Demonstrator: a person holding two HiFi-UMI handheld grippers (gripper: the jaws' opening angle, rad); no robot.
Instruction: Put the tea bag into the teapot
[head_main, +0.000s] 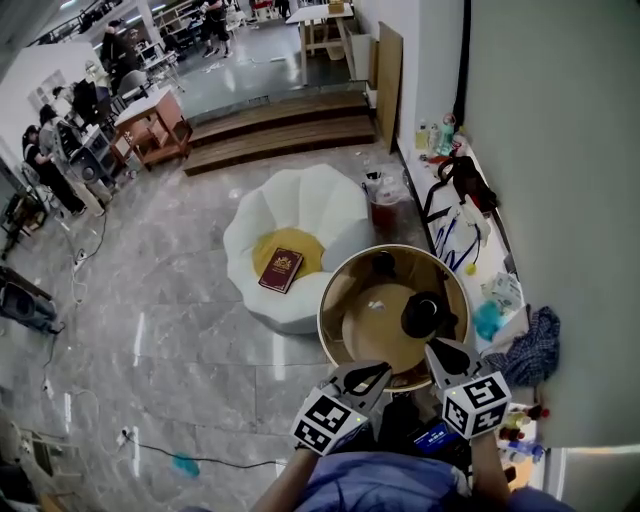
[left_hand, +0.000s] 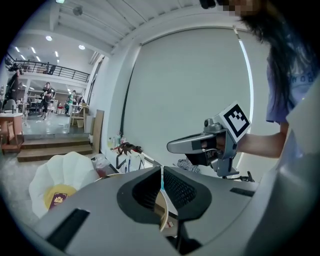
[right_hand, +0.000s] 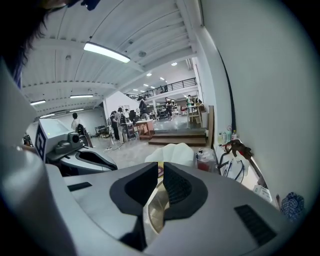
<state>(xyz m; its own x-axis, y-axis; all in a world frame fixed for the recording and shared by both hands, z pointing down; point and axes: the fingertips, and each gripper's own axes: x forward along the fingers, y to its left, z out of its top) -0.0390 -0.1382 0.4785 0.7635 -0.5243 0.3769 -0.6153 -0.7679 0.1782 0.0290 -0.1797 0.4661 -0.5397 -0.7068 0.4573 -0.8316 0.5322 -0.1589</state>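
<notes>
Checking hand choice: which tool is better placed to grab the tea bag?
Probably left: the left tool sits nearer the small white tea bag; the right tool faces the teapot.

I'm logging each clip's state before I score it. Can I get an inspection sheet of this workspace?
Surface: round wooden table with a gold rim, mostly bare.
Job's things: black teapot on the table's right side; small white packet, probably the tea bag, lying apart to its left.
Clutter: dark item at the table's far edge, too small to identify.
Grippers: left gripper and right gripper are at the table's near edge, jaws together, holding nothing.
Cables: thin black cable on the grey floor.
Surroundings: white petal-shaped seat holding a red book; blue checked cloth by the right wall; people at distant workbenches.
</notes>
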